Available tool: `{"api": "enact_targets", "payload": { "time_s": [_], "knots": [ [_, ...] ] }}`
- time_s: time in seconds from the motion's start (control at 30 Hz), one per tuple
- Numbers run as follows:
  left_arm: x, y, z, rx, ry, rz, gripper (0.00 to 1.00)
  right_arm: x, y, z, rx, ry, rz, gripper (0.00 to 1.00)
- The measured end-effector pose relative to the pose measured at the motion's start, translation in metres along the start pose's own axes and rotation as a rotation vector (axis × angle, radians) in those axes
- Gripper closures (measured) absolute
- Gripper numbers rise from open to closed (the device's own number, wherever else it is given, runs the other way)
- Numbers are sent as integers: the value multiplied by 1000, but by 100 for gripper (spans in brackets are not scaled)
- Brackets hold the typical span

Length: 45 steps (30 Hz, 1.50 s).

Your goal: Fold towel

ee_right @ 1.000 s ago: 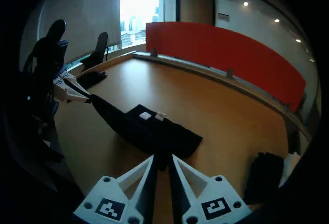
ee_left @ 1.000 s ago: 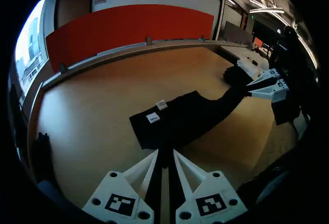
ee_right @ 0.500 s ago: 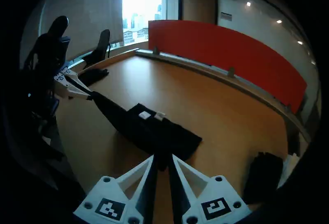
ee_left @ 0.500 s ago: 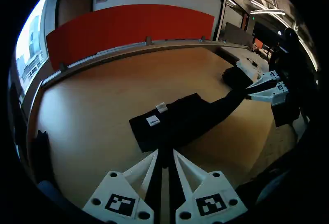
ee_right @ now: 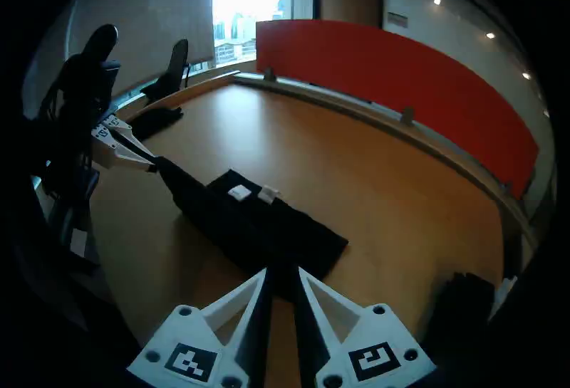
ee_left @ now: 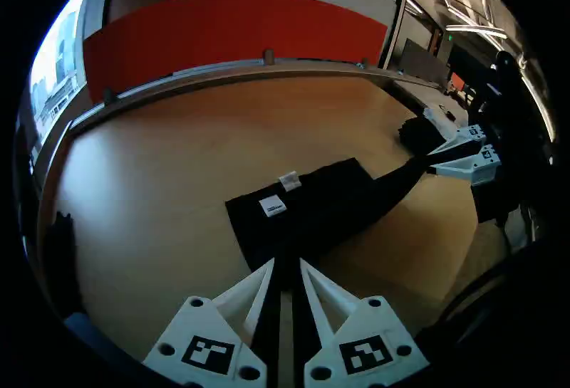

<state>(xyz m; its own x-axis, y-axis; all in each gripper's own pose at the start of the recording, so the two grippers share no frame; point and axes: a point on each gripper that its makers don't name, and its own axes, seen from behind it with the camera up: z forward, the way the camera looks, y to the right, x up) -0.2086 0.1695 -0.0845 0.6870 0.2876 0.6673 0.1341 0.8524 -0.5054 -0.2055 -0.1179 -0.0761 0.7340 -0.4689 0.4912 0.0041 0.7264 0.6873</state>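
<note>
My left tool (ee_left: 286, 278) and right tool (ee_right: 282, 281) each pinch one end of the black towel (ee_left: 320, 206), which sags onto the desk (ee_left: 178, 160) between them.

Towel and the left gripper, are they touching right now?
Touching. In the left gripper view the black towel runs into the narrow slot between the fingers of the left gripper, which pinch its edge.
</note>
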Motion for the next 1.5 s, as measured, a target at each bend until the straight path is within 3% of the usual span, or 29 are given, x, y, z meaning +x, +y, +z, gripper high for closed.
{"api": "enact_targets", "payload": {
  "time_s": [0.3,0.7,1.17,1.3,1.43,1.5],
  "knots": [
    [-6,-14,35,9,-40,-23,91,-9,14,31,4,-45,-4,83],
    [-8,-20,59,-6,-70,-11,91,-25,25,52,4,-94,27,83],
    [-18,-36,98,26,-108,4,90,-37,38,84,-6,-144,54,82],
    [-18,-40,104,39,-103,0,83,-41,41,89,-19,-152,66,80],
    [-20,-48,108,64,-108,1,61,-42,45,93,-38,-154,75,75],
    [-22,-51,109,77,-114,3,60,-43,46,94,-45,-156,77,70]
  ]
}}
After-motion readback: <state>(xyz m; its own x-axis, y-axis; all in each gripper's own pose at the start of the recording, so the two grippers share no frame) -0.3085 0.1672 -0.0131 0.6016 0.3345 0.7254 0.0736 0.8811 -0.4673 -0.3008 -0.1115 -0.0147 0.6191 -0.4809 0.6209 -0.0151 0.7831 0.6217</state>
